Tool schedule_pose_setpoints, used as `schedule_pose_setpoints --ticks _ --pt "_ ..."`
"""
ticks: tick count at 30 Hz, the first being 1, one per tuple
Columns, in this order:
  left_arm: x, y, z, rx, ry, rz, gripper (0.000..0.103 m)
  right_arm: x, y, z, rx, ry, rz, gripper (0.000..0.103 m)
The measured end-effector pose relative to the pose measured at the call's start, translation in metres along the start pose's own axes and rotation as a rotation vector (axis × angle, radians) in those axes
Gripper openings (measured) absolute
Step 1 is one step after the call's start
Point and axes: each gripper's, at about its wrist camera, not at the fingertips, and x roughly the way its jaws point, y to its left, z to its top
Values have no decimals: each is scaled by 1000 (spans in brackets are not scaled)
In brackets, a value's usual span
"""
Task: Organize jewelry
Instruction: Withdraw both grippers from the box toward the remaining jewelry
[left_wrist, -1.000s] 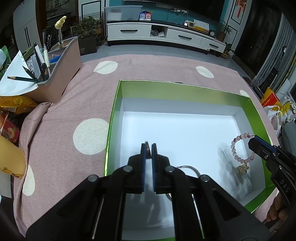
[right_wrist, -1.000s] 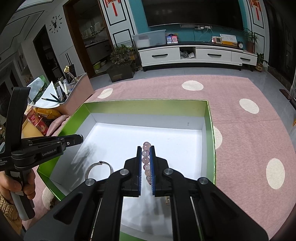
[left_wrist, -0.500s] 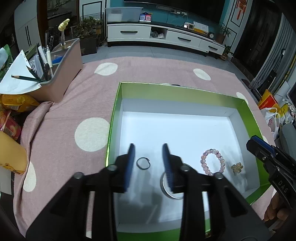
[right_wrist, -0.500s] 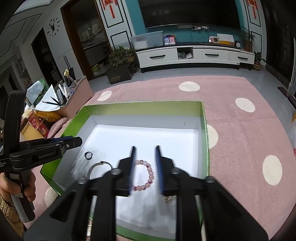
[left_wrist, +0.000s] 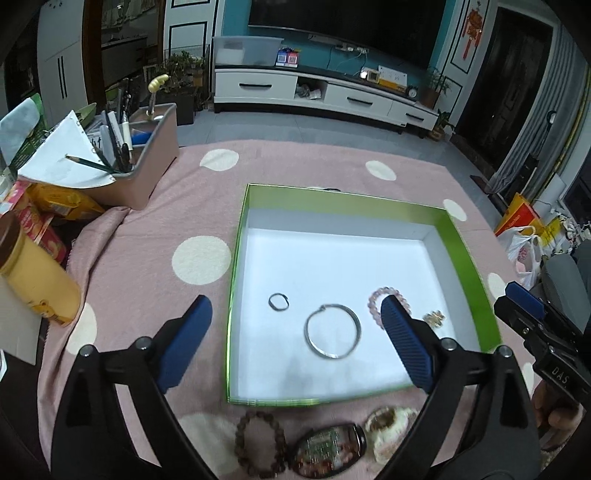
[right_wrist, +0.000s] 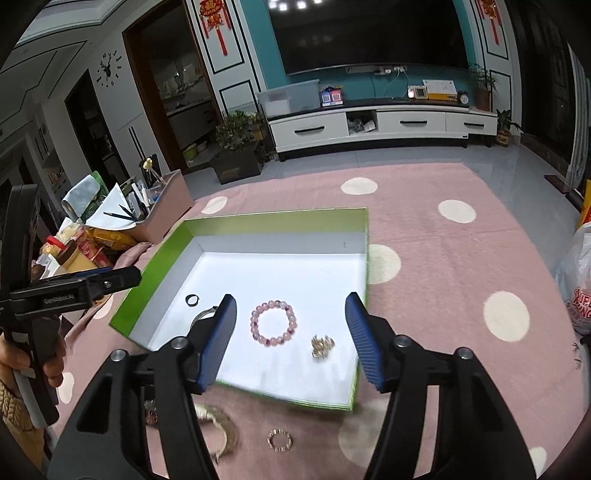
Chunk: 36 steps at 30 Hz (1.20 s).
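Four pieces of jewelry lie inside the green-walled box (left_wrist: 467, 254) on its white floor: a small dark ring (left_wrist: 279, 301), a thin silver bangle (left_wrist: 332, 336), a pink bead bracelet (right_wrist: 274, 322) and a gold charm (right_wrist: 322, 345), each apart from the others. The bangle looks stiff, light and likely slippery, so a pinch across its wire at one side would suit it; the bead bracelet is probably strung loosely and would sag, best taken across a bead or two. The ring and charm are tiny and lie flat, so they could skid under a fingertip. The left gripper (left_wrist: 297, 338) and the right gripper (right_wrist: 290, 338) are both spread wide and hold nothing, raised above the box's near side. Only the left wrist view shows a brown bead bracelet (left_wrist: 261, 443), an oval pendant (left_wrist: 328, 448) and a pale shell-like piece (left_wrist: 389, 421) waiting on the pink dotted cloth (left_wrist: 147, 236); only the right wrist view shows a small gold beaded ring (right_wrist: 279, 440) there.
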Motion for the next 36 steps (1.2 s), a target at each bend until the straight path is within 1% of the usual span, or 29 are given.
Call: schedule_pose_setpoints --ticks 2,5,11,18,29,36 --pt "-10 1 -6 -1 -8 -4 96 -9 0 -3 -1 -7 -3 66" --pt "-25 2 -18 -5 -19 -21 96 -25 0 -9 -4 -15 -2 66" --pt "-51 8 -40 -12 -35 -28 96 -48 -1 -23 -7 -21 -3 66" --pt "-75 26 -67 -77 -44 -37 96 -69 -5 -37 15 -21 6 66" --pt "-97 44 -109 -158 -52 -39 96 -88 2 -62 6 1 26 66" --pt "-92 46 -127 -172 -29 -49 96 -89 5 -78 1 34 44 66"
